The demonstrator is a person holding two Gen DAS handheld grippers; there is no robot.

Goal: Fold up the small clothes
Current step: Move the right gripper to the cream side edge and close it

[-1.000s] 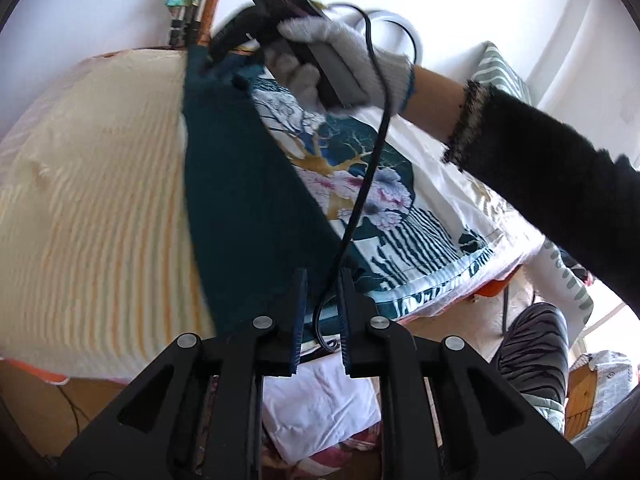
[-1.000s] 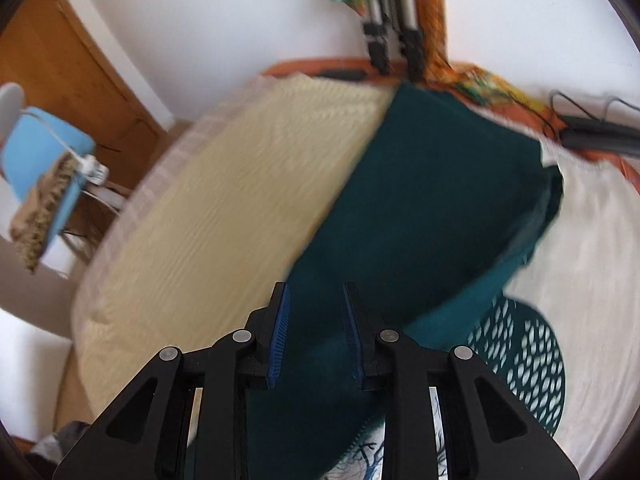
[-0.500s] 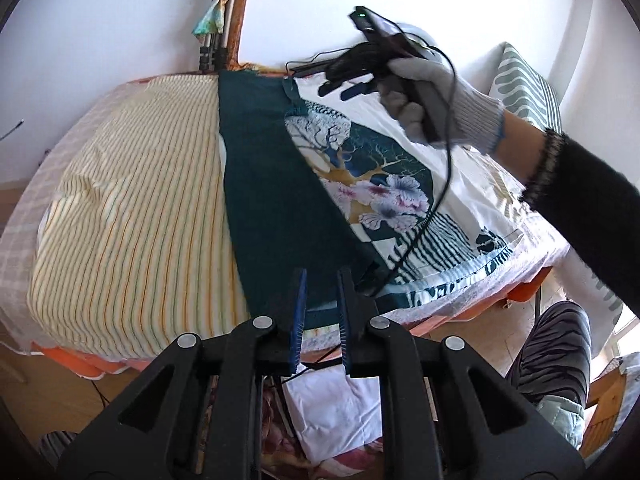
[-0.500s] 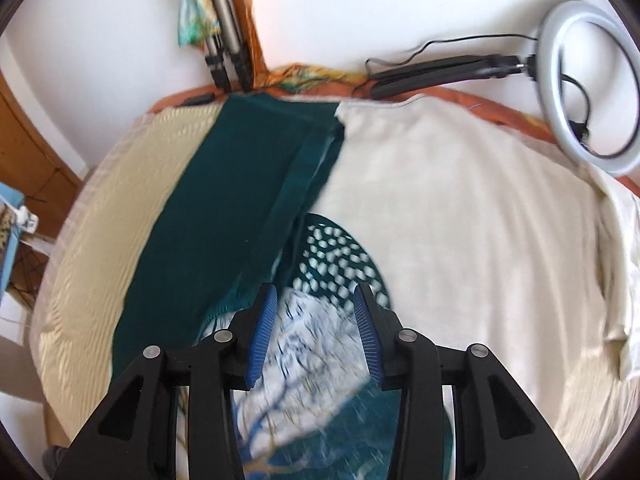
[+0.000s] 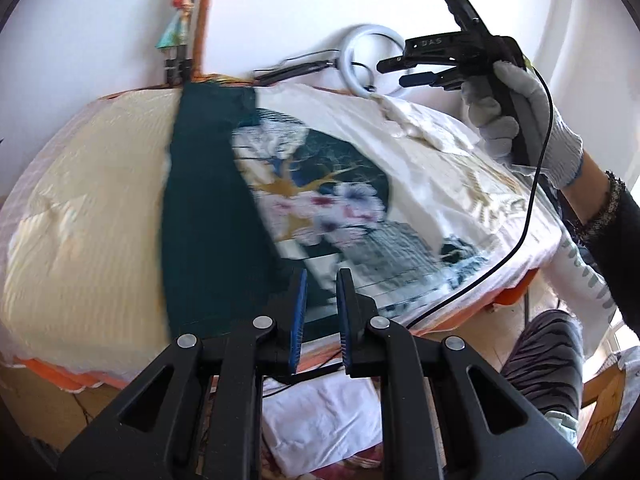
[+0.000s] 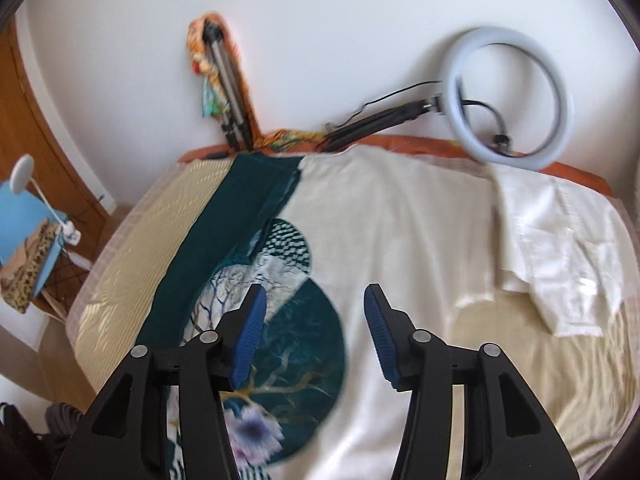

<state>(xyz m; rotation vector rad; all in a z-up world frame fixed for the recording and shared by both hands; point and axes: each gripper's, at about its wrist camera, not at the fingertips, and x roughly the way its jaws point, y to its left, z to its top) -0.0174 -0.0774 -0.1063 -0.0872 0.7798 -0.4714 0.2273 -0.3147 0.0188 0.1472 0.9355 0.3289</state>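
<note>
A dark teal garment (image 5: 208,216) lies as a long folded strip across the bed, also in the right wrist view (image 6: 216,224). A white garment (image 6: 560,252) lies crumpled at the bed's far right, also in the left wrist view (image 5: 424,128). My left gripper (image 5: 322,316) hovers over the near end of the teal strip, jaws a narrow gap apart, holding nothing. My right gripper (image 6: 314,340) is open and empty above the printed bedspread; it shows in the left wrist view (image 5: 394,74), raised in a gloved hand.
The bed has a cream striped cover (image 5: 80,220) on the left and a cream bedspread with a teal floral print (image 6: 304,340). A ring light (image 6: 508,100) and a tripod (image 6: 228,92) lean on the far wall. A blue chair (image 6: 24,232) stands left.
My right gripper has let go of the teal garment, opened wide and lifted away to the right. My left gripper's jaws have opened slightly and the view shifted right.
</note>
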